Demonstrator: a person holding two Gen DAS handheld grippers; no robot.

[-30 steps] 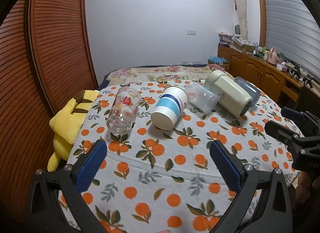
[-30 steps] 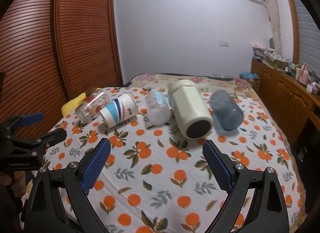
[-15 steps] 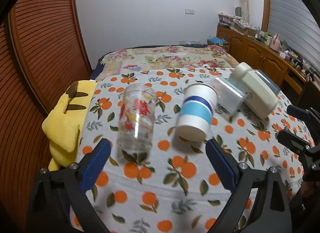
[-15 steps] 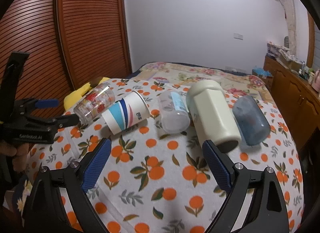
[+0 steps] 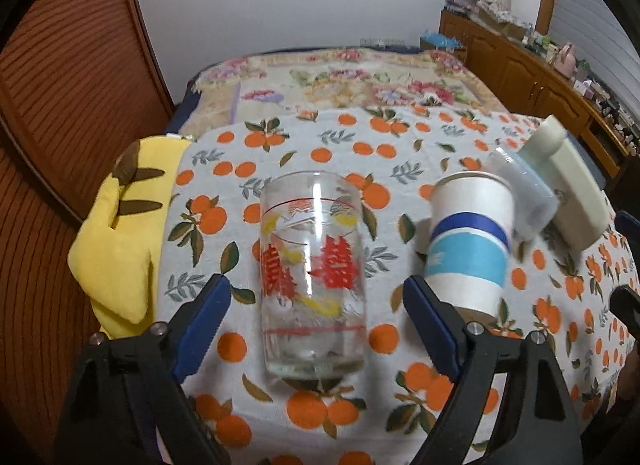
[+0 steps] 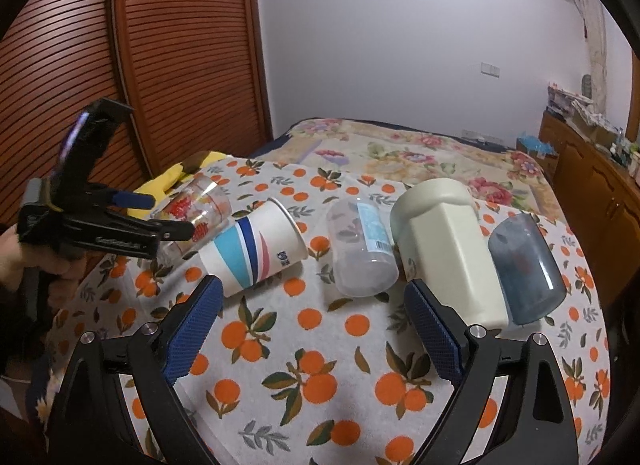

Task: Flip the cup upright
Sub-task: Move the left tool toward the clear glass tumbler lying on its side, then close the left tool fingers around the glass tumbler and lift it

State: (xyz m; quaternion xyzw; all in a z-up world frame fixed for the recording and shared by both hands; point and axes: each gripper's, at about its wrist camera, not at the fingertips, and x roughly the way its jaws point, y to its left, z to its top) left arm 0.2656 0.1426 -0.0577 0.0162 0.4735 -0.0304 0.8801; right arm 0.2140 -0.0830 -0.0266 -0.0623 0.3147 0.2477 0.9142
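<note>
A clear glass [image 5: 314,277] with red and yellow print lies on its side on the orange-patterned tablecloth [image 5: 320,137]. My left gripper [image 5: 316,309] is open, its blue pads on either side of the glass's base end, not touching it. In the right wrist view the left gripper [image 6: 156,217] sits at the glass [image 6: 192,209] on the far left. A white paper cup with blue bands [image 5: 470,241] [image 6: 256,249] lies on its side next to the glass. My right gripper [image 6: 312,325] is open and empty above the cloth.
More cups lie on their sides to the right: a clear plastic one [image 6: 360,249], a cream one [image 6: 448,249] and a grey-blue one [image 6: 524,265]. A yellow plush toy [image 5: 116,233] sits at the table's left edge. A flowered bed [image 5: 340,81] lies behind.
My left gripper has moved forward and left to the glass, which now lies between its open pads. My right gripper has moved a little closer to the row of cups.
</note>
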